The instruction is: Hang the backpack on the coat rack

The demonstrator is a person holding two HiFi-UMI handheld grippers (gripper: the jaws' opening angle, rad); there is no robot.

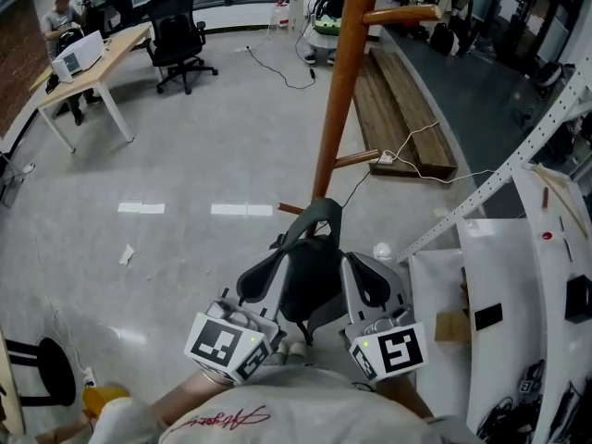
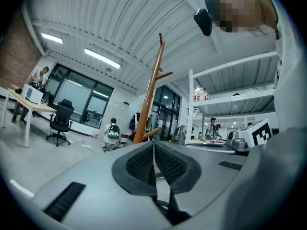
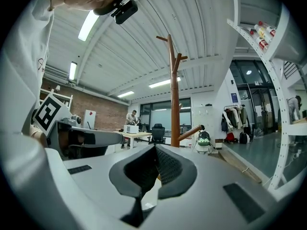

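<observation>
Backpack (image 1: 310, 268): dark, held up between both grippers close to person's chest, strap loop (image 1: 320, 215) poking up. Left gripper (image 2: 153, 157) jaws pinched together on strap; right gripper (image 3: 154, 159) likewise (thin dark webbing trails below pads). Wooden coat rack (image 1: 344, 81) upright on floor just beyond; office chair (image 1: 176, 30) far back

The dark fabric backpack (image 1: 310, 266) hung between my left gripper (image 1: 274, 265) and right gripper (image 1: 351, 268), both clamped on it. Just beyond it stood the tall brown wooden coat rack (image 1: 340, 81). Long wooden planks (image 1: 407, 118) lay behind the rack to its right. White metal shelving (image 1: 518, 276) stood on my right. A light wooden desk (image 1: 88, 72) and black office chair (image 1: 176, 30) stood far left.
</observation>
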